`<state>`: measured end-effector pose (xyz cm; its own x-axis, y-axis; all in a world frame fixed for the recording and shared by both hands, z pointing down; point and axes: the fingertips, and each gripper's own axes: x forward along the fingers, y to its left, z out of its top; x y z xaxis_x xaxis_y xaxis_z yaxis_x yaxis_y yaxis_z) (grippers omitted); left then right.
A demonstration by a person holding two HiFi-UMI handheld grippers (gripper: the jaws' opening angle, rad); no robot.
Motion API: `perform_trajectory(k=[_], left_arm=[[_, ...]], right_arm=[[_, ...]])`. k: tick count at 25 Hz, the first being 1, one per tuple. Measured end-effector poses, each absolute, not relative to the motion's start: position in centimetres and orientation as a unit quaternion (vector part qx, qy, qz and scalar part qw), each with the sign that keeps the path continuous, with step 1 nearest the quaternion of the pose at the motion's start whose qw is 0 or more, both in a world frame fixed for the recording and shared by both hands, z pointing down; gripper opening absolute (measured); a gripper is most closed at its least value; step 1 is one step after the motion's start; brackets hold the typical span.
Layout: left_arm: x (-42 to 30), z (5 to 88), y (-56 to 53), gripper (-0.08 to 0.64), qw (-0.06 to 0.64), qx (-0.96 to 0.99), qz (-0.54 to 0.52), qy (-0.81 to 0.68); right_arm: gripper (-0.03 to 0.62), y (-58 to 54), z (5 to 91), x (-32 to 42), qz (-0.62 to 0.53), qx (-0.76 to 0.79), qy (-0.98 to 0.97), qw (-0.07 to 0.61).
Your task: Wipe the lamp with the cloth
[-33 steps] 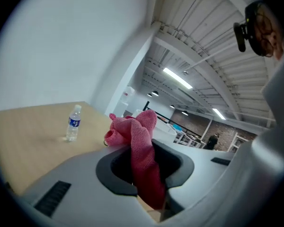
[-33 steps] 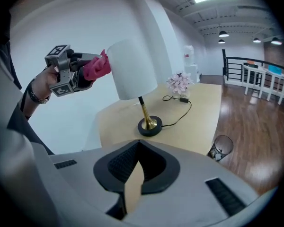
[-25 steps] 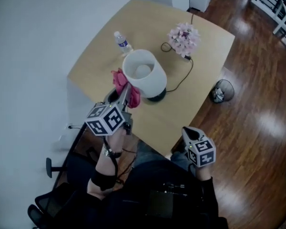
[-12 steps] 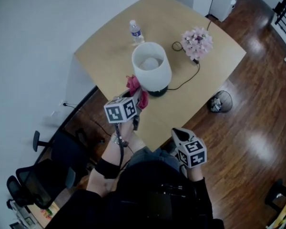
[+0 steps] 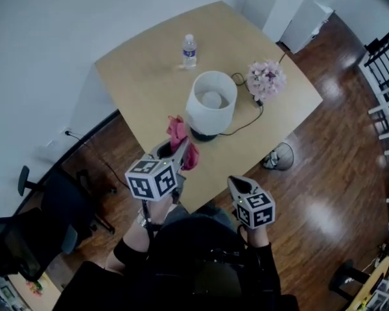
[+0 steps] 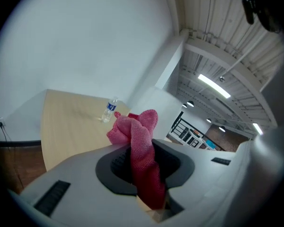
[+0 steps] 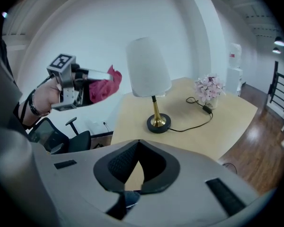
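Ideally the left gripper [image 5: 173, 151], clamped on the pink terry cloth [image 5: 179, 133], should brush its loose end lightly down the white-shaded, brass-stemmed lamp [image 5: 211, 103], with the closed, empty right gripper [image 5: 240, 185] held aside.

1. head view: dim, cool cast; soft glare patches on the wood floor [image 5: 324, 206].
2. gripper views: fisheye bending, black vignetted corners.
3. ceiling strip lights [image 6: 213, 85] blown out; near foreground soft.

From above, the lamp [image 5: 211, 102] shade hides its stem.
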<state>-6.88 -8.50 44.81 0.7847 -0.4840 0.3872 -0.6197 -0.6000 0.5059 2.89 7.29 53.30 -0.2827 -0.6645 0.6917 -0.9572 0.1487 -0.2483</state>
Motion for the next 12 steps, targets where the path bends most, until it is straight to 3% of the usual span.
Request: perform_trajectory(k=[7, 12], left_arm=[[-3.1, 36.2, -8.8, 0.089, 0.283, 0.904, 0.039, -0.318], [-0.8, 35.8, -9.5, 0.089, 0.27, 0.879, 0.031, -0.393]], right_arm=[[0.006, 6.9, 53.7, 2.6, 0.332, 0.519, -0.755, 0.222], [0.006, 5.3, 53.2, 5.8, 0.307, 0.471, -0.795, 0.227]])
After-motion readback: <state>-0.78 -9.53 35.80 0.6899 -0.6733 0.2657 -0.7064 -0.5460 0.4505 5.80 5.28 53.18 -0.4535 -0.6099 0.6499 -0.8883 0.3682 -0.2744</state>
